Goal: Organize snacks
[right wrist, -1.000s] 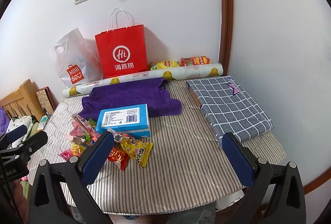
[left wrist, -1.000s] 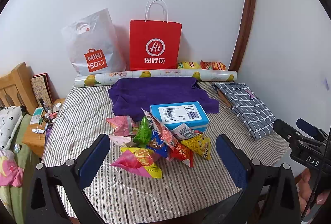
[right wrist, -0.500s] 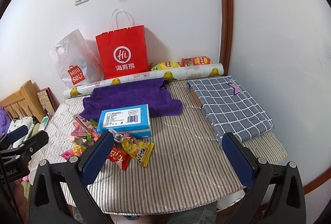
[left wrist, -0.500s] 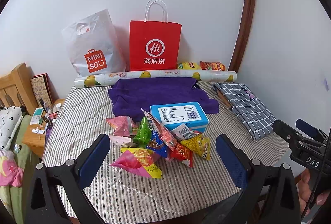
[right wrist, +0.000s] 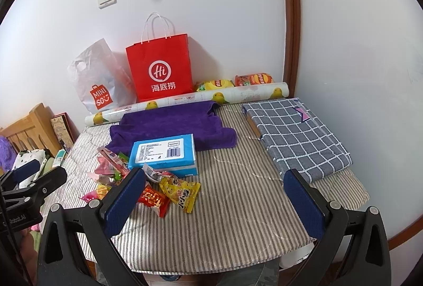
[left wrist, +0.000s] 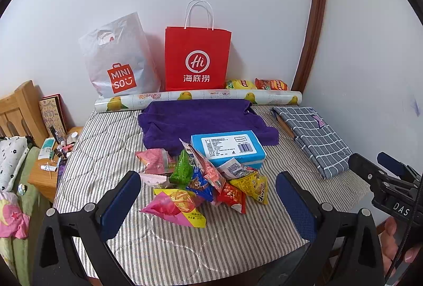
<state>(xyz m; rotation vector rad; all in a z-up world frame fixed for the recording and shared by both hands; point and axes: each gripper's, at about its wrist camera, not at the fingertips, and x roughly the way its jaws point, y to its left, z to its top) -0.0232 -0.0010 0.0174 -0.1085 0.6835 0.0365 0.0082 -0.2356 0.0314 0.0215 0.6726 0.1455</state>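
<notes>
A heap of small snack packets [left wrist: 203,180] [right wrist: 158,190] in pink, green, blue, red and yellow lies on the striped table cover [left wrist: 185,246]. A light blue box [left wrist: 227,148] [right wrist: 164,153] sits just behind the heap, partly on a purple towel [left wrist: 195,119] [right wrist: 171,127]. My left gripper [left wrist: 206,204] hovers open above the near edge, its blue pads either side of the heap and clear of it. My right gripper [right wrist: 214,204] is open too, to the right of the heap over bare cover. Each gripper holds nothing.
A red paper bag [left wrist: 197,58] and a white plastic bag [left wrist: 116,61] stand against the wall behind a rolled printed sheet [left wrist: 198,98]. Two chip bags [left wrist: 255,84] lie by the corner. A folded grey checked cloth [right wrist: 296,135] fills the right side. A cluttered bedside stand [left wrist: 53,153] is left.
Almost nothing differs. Both grippers stay open and nearly still; the right wrist view shifts very slightly.
</notes>
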